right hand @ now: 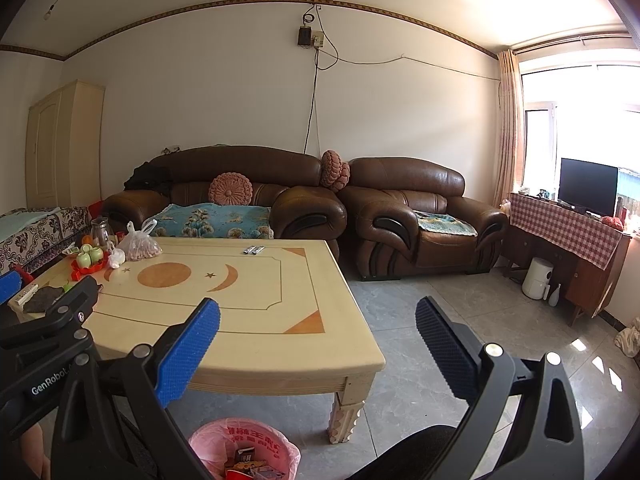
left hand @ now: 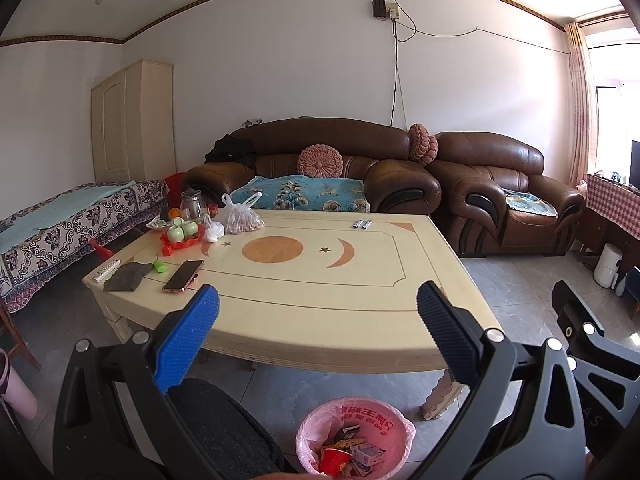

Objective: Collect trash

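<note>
Pink-lined trash bin [left hand: 355, 438] at the bottom of the frame, already part-filled with boxes and a red cup.

Both the left gripper [left hand: 318, 306] and right gripper [right hand: 317, 318] are held spread and empty; two small wrappers [left hand: 362, 224] on the table's [left hand: 320, 304] far edge are judged still uncollected.

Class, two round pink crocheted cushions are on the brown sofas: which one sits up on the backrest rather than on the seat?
The right-hand cushion, perched where the two sofas meet; the other cushion leans against the long sofa's back, above the blue cover.
</note>
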Demonstrator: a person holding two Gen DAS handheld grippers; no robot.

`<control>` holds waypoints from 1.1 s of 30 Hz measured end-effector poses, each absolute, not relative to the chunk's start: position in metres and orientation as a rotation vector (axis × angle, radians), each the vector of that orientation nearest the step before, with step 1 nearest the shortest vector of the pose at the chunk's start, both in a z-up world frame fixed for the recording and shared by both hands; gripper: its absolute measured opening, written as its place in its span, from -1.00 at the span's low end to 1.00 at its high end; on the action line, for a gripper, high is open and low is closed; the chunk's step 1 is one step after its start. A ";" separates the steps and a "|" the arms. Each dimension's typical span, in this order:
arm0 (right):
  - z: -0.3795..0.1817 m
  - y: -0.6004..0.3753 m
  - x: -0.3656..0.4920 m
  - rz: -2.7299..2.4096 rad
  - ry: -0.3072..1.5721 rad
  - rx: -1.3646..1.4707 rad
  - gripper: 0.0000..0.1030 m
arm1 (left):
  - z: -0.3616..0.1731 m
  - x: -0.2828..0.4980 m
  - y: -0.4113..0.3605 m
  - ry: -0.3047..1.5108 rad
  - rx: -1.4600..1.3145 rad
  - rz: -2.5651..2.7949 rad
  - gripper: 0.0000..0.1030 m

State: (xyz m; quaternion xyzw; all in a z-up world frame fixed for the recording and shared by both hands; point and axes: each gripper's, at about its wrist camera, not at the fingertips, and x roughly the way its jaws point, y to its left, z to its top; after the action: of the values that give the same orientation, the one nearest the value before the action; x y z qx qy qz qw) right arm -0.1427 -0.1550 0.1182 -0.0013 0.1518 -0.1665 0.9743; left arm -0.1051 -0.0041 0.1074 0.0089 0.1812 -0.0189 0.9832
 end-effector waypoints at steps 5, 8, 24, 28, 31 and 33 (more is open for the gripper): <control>0.120 -0.155 -0.141 -0.332 0.308 -0.003 0.87 | 0.107 -0.104 -0.005 0.369 0.018 -0.036 0.88; 0.120 -0.155 -0.141 -0.333 0.307 -0.003 0.87 | 0.107 -0.105 -0.005 0.368 0.018 -0.035 0.88; 0.120 -0.155 -0.141 -0.330 0.309 -0.002 0.87 | 0.107 -0.106 -0.008 0.373 0.017 -0.037 0.88; 0.120 -0.155 -0.141 -0.330 0.308 -0.001 0.86 | 0.107 -0.107 -0.008 0.373 0.016 -0.037 0.88; 0.120 -0.155 -0.141 -0.330 0.309 -0.001 0.86 | 0.107 -0.106 -0.007 0.372 0.018 -0.036 0.88; 0.120 -0.155 -0.141 -0.330 0.308 -0.001 0.87 | 0.107 -0.106 -0.008 0.374 0.016 -0.037 0.88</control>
State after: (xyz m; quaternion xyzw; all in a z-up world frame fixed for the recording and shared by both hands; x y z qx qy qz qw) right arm -0.1411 -0.1554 0.1203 -0.0007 0.1529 -0.1636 0.9746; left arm -0.1064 -0.0077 0.1067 0.0078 0.1861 -0.0182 0.9823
